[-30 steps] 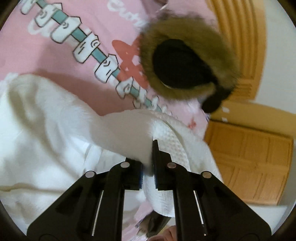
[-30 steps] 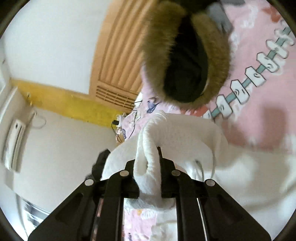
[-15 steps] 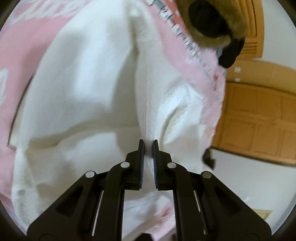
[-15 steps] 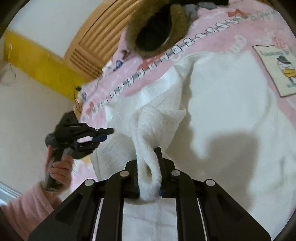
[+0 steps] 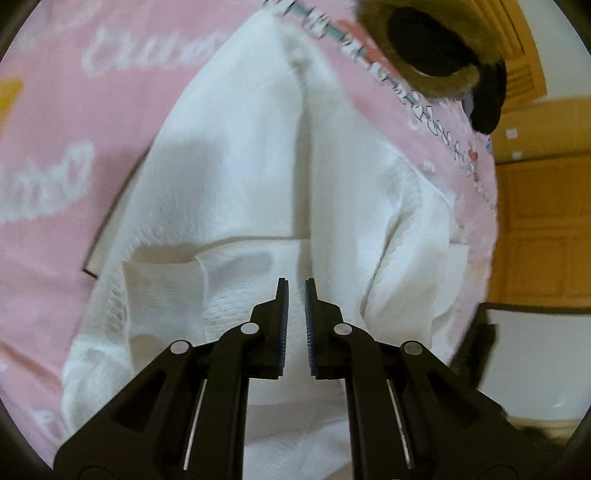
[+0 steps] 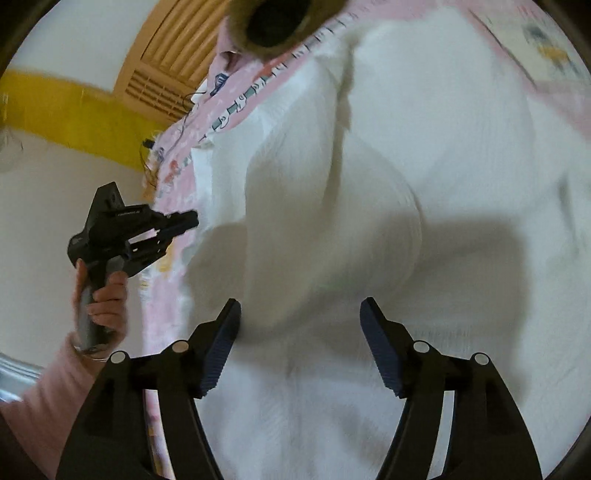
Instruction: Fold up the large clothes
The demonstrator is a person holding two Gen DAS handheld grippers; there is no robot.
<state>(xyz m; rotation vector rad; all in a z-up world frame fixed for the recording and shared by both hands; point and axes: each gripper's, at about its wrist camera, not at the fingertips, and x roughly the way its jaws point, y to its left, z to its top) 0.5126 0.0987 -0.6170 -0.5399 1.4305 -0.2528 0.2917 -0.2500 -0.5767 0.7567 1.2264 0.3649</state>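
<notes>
A large white knit garment (image 5: pixel 240 166) lies spread on the pink printed bed sheet (image 5: pixel 74 110), with a folded layer across its near part. My left gripper (image 5: pixel 295 284) hovers over that near part, its jaws almost together with nothing between them. In the right wrist view the left gripper (image 6: pixel 192 218) sits off the bed's left edge, held by a hand (image 6: pixel 107 295). My right gripper (image 6: pixel 300 306) is above the white garment (image 6: pixel 406 147). Its jaws are opening wide, and the cloth lies below them, not pinched.
A dark garment with a brown fur trim (image 5: pixel 428 48) lies at the far end of the bed, also visible as the fur trim (image 6: pixel 273 22). Wooden doors (image 5: pixel 539 229) stand to the right; a slatted wooden headboard (image 6: pixel 166 48) and a yellow wall band are behind.
The right gripper has let go of the bunched white cloth and its jaws have spread. The left gripper dropped its fold earlier. Both moved down over the laid-out garment.
</notes>
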